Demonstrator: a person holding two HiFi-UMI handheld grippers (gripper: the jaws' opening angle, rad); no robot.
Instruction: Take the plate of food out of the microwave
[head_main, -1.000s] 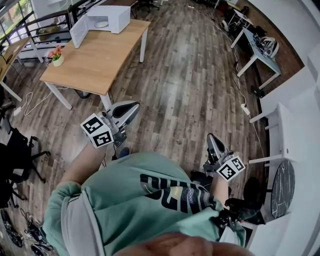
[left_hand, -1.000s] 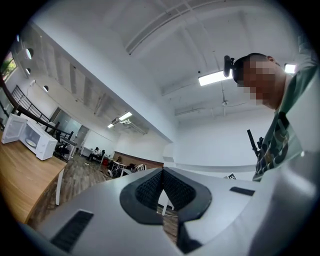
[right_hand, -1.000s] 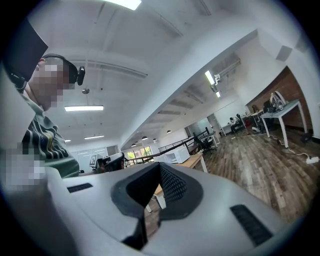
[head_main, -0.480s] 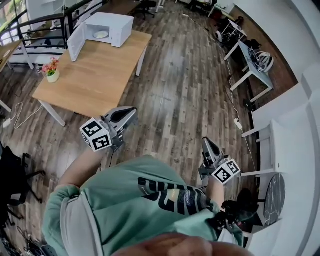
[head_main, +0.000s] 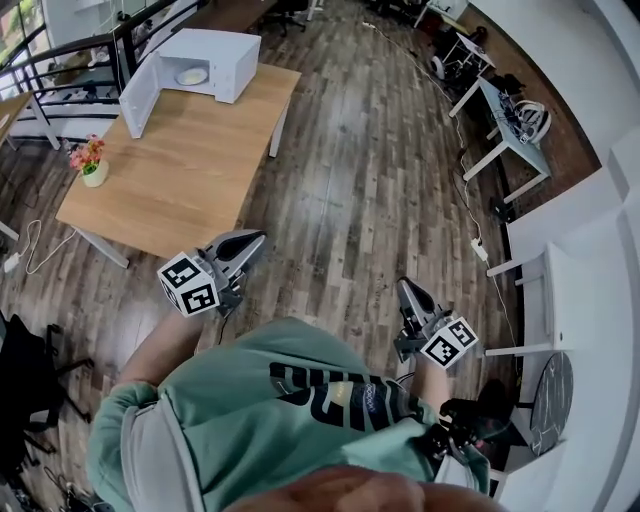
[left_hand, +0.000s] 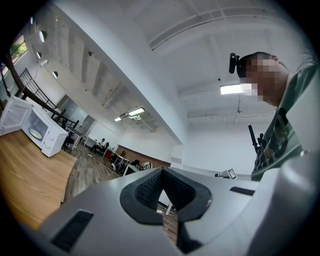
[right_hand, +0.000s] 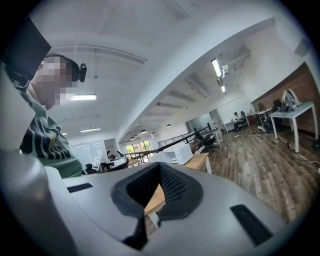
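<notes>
A white microwave (head_main: 212, 58) stands at the far end of a wooden table (head_main: 170, 170), its door (head_main: 138, 95) swung open. Inside lies the plate of food (head_main: 192, 75), pale and round. In the left gripper view the microwave (left_hand: 44, 134) shows far off to the left. Both grippers are held close to the person's body, well short of the table. The left gripper (head_main: 255, 238) is shut with nothing in it, and the right gripper (head_main: 403, 286) is shut and empty too. The right gripper view shows the microwave (right_hand: 177, 152) small in the distance.
A pot of flowers (head_main: 90, 162) stands on the table's left edge. White desks (head_main: 510, 120) with gear stand at the far right, a white counter (head_main: 590, 280) at the right, a black office chair (head_main: 25, 370) at the left. Wooden floor lies between the person and the table.
In the head view the table and microwave have slid lower and left, and the plate now shows inside. Both grippers stay shut in front of the body.
</notes>
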